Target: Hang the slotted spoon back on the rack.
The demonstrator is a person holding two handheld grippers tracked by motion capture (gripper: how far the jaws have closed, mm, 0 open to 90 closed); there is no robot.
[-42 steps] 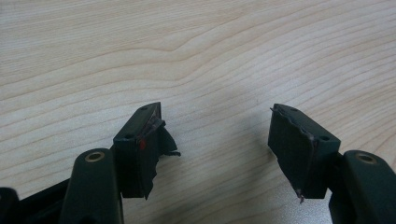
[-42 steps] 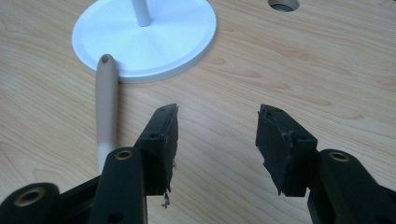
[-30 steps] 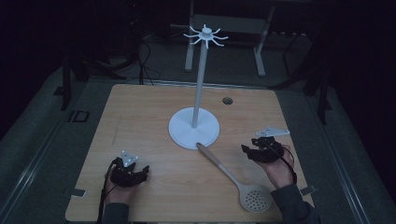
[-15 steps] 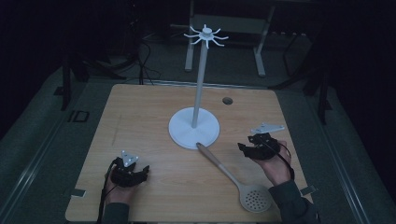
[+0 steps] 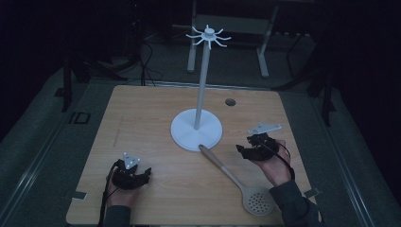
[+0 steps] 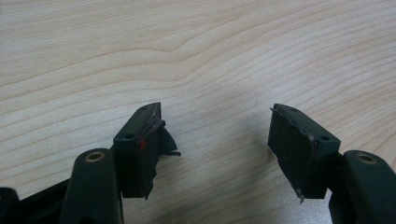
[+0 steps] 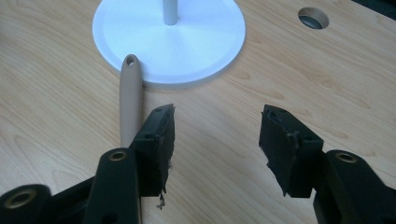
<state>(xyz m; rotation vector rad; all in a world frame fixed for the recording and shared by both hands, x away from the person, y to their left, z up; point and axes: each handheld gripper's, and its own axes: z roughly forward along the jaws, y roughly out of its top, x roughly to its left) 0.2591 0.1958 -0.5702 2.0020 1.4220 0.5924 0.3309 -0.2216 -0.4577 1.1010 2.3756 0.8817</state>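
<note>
Both tools, left point(image 5: 128, 174) and right point(image 5: 255, 147), are open and empty. Spoon point(image 5: 236, 182) lies ungrasped on counter point(image 5: 142, 123), touching stand point(image 5: 196, 128); nothing hung.

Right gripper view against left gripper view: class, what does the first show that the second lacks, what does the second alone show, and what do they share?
The right gripper view alone has the white stand's round base, its pole, the skimmer's beige handle with its hanging hole touching the base rim, and a round hole in the table. The left gripper view adds nothing of its own beyond the left gripper over bare wood. Both share the light wooden tabletop and open, empty black jaws; the right gripper stands beside the handle.
</note>
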